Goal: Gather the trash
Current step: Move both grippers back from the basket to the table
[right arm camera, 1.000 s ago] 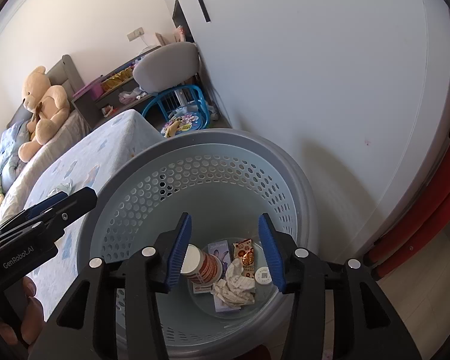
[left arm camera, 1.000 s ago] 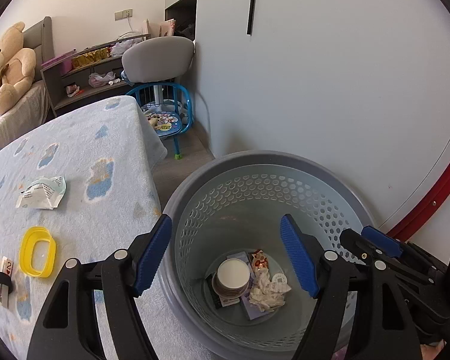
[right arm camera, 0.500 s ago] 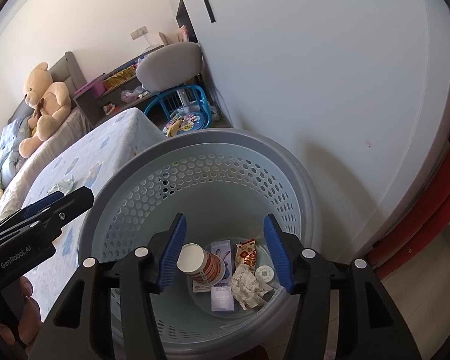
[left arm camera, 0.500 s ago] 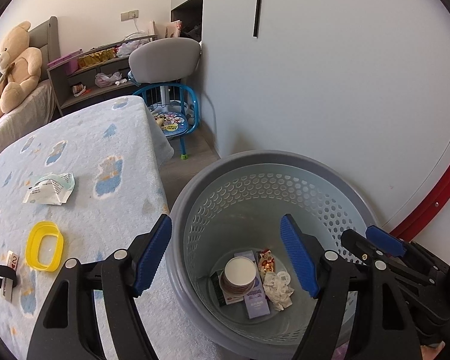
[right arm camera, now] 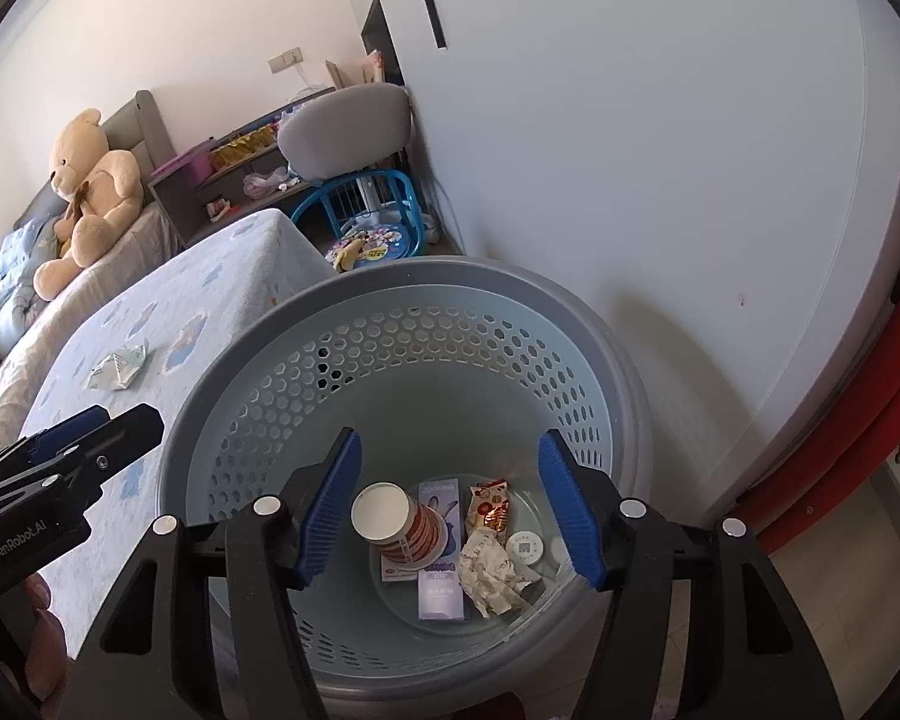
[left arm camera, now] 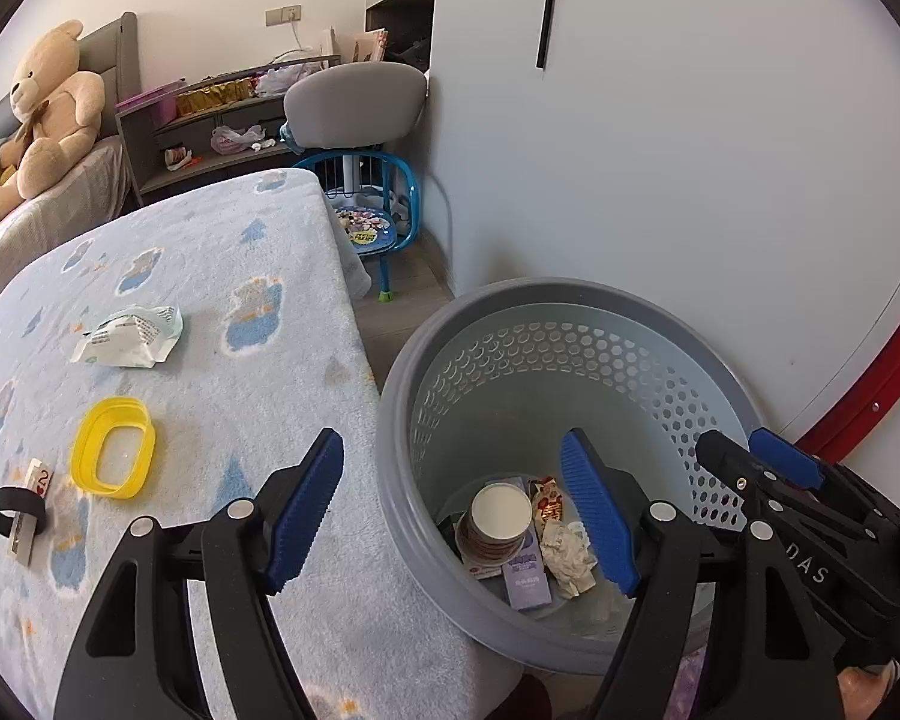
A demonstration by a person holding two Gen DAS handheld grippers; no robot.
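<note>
A grey perforated trash basket stands beside the table and holds a paper cup, a purple carton, a crumpled paper and a snack wrapper. My left gripper is open and empty, over the table edge and the basket rim. My right gripper is open and empty above the basket. On the blue blanket-covered table lie a crumpled white-green wrapper, a yellow oval ring and a small card with a black band.
A white wall is behind the basket, with a red frame at the right. A blue child's chair, a grey chair, shelves and a teddy bear on a bed stand at the back.
Both grippers have drawn back and up from the basket; the left has shifted left over the table. The right gripper's jaws have opened wider. Nothing was picked up.
</note>
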